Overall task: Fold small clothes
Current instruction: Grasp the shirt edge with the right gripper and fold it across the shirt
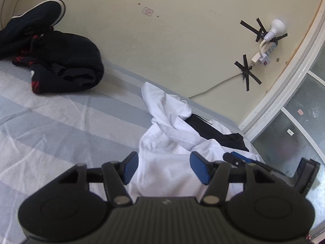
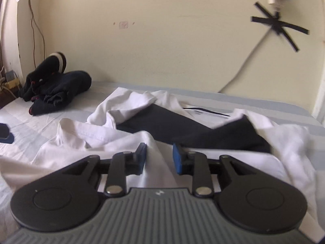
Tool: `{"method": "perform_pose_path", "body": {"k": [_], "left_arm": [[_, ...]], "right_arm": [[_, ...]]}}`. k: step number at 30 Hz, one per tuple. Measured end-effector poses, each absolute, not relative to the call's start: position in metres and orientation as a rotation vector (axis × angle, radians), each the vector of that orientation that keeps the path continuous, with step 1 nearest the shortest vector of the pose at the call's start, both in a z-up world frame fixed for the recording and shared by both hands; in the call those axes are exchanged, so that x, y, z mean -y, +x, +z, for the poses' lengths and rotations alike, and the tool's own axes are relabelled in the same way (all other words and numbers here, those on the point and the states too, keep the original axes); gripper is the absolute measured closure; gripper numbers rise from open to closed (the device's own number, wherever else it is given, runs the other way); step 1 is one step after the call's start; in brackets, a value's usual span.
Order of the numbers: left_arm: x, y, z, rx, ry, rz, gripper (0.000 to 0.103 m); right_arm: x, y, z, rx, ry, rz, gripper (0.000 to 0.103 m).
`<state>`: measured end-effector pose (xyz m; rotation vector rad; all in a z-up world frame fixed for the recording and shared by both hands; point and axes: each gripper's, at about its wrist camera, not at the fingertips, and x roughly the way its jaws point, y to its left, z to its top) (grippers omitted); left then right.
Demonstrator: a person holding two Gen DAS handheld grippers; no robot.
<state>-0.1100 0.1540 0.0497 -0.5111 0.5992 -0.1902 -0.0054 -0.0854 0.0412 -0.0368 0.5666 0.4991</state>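
A crumpled white garment [image 1: 168, 122] [image 2: 130, 105] lies on the striped bed sheet [image 1: 50, 122], with a black garment [image 2: 182, 128] [image 1: 221, 134] spread across its middle. My left gripper [image 1: 165, 167] stands open over the white cloth's near edge, with fabric lying between its wide-apart blue pads [image 1: 200, 167]. My right gripper [image 2: 159, 158] has its jaws narrower, and a raised fold of the white cloth runs between the pads [image 2: 178, 160], which do not clearly press it. In the left wrist view the right gripper's tip [image 1: 239, 158] shows at the right. At the left edge of the right wrist view is the left gripper's tip [image 2: 5, 135].
A heap of dark clothes [image 1: 67, 61] [image 2: 59, 89] with red marks and a dark shoe [image 1: 34, 18] sits at the bed's far left against the cream wall. A power strip [image 1: 268, 48] and cable [image 2: 243, 61] are taped to the wall. A white frame [image 1: 284, 85] borders the right.
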Motion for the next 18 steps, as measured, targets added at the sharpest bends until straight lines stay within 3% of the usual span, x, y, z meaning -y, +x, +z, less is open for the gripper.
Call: {"method": "perform_pose_path", "body": {"k": [4,8,9,12,15,17,18], "left_arm": [[-0.125,-0.090,0.048,-0.635,-0.473,-0.273,0.046],[-0.097,-0.079,0.037,-0.681,-0.387,-0.310,0.048],[-0.095,-0.078,0.033,-0.691,-0.367,-0.301,0.048],[-0.098,-0.074,0.020,-0.708,-0.323,-0.224,0.054],[-0.106,-0.078,0.020,-0.694,-0.331,-0.201,0.061],[-0.108,-0.084,0.021,-0.683,-0.329,-0.176,0.061],[-0.108,-0.086,0.021,-0.676,-0.313,-0.163,0.061]], "right_arm": [[0.129,-0.052,0.043,-0.591,0.088,0.567,0.070],[0.158,-0.078,0.020,-0.742,0.102,0.576,0.073],[0.169,-0.082,0.019,-0.724,0.113,0.568,0.077],[0.193,-0.066,0.024,-0.686,0.047,0.379,0.077],[0.203,-0.033,0.017,-0.557,-0.204,0.098,0.081],[0.209,-0.012,0.018,-0.545,-0.188,0.000,0.066],[0.212,-0.009,0.022,-0.543,-0.143,-0.006,0.066]]}}
